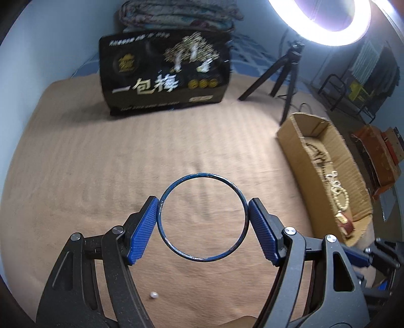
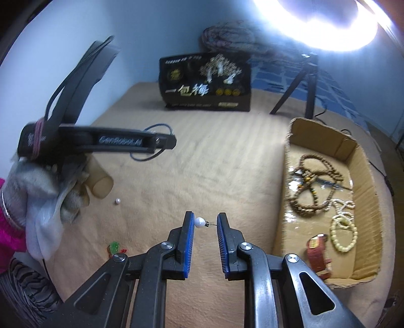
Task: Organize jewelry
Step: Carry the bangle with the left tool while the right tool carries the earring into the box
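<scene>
My left gripper [image 1: 204, 213] is shut on a thin dark-blue bangle [image 1: 236, 190]; both blue pads press its sides and hold it above the tan blanket [image 1: 101, 164]. From the right wrist view that gripper [image 2: 166, 143] hangs at the left with the bangle [image 2: 161, 125] in it. My right gripper [image 2: 204, 223] is shut on a pearl stud earring [image 2: 199, 222], the pearl against the left pad and the pin against the right. A loose pearl [image 1: 153, 294] [image 2: 117, 200] lies on the blanket. The cardboard box [image 2: 363, 176] [image 1: 290, 146] on the right holds bead strings.
A black printed bag [image 1: 166, 75] [image 2: 205, 83] stands at the back, with a tripod [image 1: 285, 73] and ring light [image 1: 325, 22] to its right. A small green and red trinket [image 2: 115, 247] lies on the blanket at lower left. A gloved hand [image 2: 38, 186] holds the left gripper.
</scene>
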{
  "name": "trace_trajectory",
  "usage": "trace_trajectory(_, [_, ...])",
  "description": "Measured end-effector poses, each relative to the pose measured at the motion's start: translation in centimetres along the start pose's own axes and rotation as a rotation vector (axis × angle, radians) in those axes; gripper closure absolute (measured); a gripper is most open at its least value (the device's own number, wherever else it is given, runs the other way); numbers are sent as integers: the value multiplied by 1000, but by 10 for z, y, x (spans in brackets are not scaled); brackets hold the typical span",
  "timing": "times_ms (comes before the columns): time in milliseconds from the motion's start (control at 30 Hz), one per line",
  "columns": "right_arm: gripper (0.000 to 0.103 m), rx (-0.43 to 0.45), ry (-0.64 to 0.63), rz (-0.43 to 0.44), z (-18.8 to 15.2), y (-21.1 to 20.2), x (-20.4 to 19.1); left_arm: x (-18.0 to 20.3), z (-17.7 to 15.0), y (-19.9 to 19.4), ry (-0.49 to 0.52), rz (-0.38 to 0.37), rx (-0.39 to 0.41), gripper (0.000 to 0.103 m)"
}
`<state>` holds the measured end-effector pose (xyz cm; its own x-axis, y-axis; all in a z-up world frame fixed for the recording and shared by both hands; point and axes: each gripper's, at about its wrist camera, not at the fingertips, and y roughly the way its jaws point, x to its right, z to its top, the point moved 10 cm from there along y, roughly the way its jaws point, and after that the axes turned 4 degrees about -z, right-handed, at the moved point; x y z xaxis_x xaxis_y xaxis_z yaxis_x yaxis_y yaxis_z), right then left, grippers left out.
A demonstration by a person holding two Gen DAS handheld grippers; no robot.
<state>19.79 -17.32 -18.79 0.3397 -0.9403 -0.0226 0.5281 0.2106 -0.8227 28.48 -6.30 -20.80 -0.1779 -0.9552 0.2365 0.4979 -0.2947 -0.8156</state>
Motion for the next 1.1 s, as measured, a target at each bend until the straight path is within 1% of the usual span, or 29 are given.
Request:
trace_trajectory(333, [86,64,110,-51,18,-30,59,57,6,-16,51,-72,40,29])
trace_trajectory(633, [86,93,198,-93,21,-46,108,105,14,-15,108,-123,57,29])
trace_trajectory(833, [86,91,243,-125,19,-46,137,132,16,-8,137,-152,55,29])
trace_trajectory(1100, [86,68,277,-151,8,-41,163,163,18,8,153,-195,36,29])
